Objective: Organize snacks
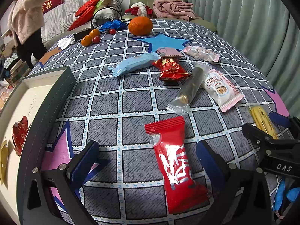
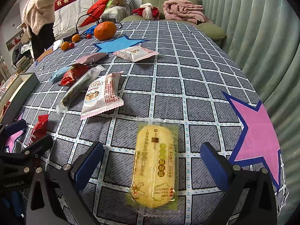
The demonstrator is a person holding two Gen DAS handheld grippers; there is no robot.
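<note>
My left gripper (image 1: 148, 161) is open, its jaws wide on either side of a long red snack packet (image 1: 175, 166) lying on the checked tablecloth; it also shows in the right wrist view (image 2: 40, 127). My right gripper (image 2: 151, 161) is open around a yellow rice-cracker packet (image 2: 155, 166), seen from the left wrist as well (image 1: 262, 121). Further back lie a white cranberry packet (image 2: 102, 95), a dark bar in clear wrap (image 1: 191, 86), a small red packet (image 1: 171, 69), a light blue packet (image 1: 134, 63) and two pink packets (image 1: 201, 53).
An open grey box (image 1: 46, 101) with a few wrappers inside stands at the table's left edge. A large orange (image 1: 140, 25), small oranges and red fruits (image 1: 91, 37) sit at the far end. A sofa, an armchair and a standing person are beyond the table.
</note>
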